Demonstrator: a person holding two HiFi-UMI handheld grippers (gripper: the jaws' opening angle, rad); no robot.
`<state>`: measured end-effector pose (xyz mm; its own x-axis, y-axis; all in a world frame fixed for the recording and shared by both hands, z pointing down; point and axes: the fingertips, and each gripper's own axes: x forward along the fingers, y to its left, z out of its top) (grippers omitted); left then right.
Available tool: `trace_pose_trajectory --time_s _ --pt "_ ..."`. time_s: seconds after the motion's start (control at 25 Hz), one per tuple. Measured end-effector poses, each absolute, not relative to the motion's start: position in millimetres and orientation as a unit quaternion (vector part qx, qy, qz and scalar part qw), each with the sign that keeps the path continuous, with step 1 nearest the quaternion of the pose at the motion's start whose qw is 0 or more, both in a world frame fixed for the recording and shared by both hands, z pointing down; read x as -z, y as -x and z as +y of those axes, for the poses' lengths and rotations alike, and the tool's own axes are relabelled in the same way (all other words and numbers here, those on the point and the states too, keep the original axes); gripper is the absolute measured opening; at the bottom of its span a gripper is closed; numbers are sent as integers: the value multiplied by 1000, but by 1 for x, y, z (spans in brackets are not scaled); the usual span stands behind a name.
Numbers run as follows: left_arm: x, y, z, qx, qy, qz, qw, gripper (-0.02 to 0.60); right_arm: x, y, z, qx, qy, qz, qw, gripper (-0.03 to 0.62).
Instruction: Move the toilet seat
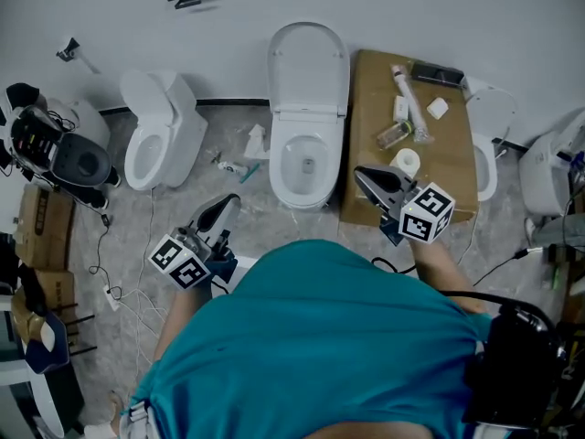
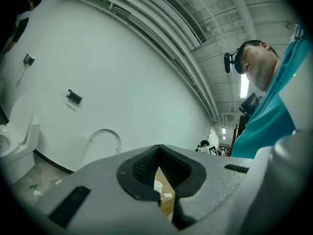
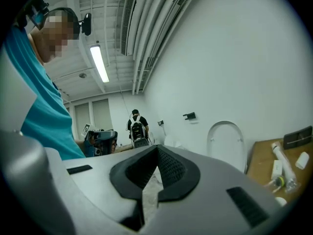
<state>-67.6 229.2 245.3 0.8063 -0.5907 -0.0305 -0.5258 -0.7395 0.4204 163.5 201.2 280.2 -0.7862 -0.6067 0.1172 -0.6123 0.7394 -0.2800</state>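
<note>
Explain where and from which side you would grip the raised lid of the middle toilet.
Probably its upper rim, pinched from one side. The raised lid stands upright close to the wall, hinged low behind the bowl, so its back looks hard to reach and the top lies farthest from the hinge, easiest to swing.

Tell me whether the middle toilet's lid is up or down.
Up: the lid stands raised at the wall, and the bowl below lies open to view.

Even cool indoor light; ceiling tube (image 3: 99, 62) glares; gripper views fisheye-warped, dark corners
</note>
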Motion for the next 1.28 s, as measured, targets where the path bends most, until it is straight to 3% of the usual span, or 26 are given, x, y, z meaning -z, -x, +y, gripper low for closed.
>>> trace_pose_trajectory --time_s 0.64,0.92,1.28 --pt "-274 155 24 73 -958 -172 219 3 -297 -66 46 -152 -428 -890 32 -2" --pt "-295 142 -28 52 -964 -133 225 3 -311 -55 10 -163 -440 -881 59 -2" --pt "-345 73 -32 20 -945 -213 247 3 -373 -109 -24 -180 -370 -905 110 -2"
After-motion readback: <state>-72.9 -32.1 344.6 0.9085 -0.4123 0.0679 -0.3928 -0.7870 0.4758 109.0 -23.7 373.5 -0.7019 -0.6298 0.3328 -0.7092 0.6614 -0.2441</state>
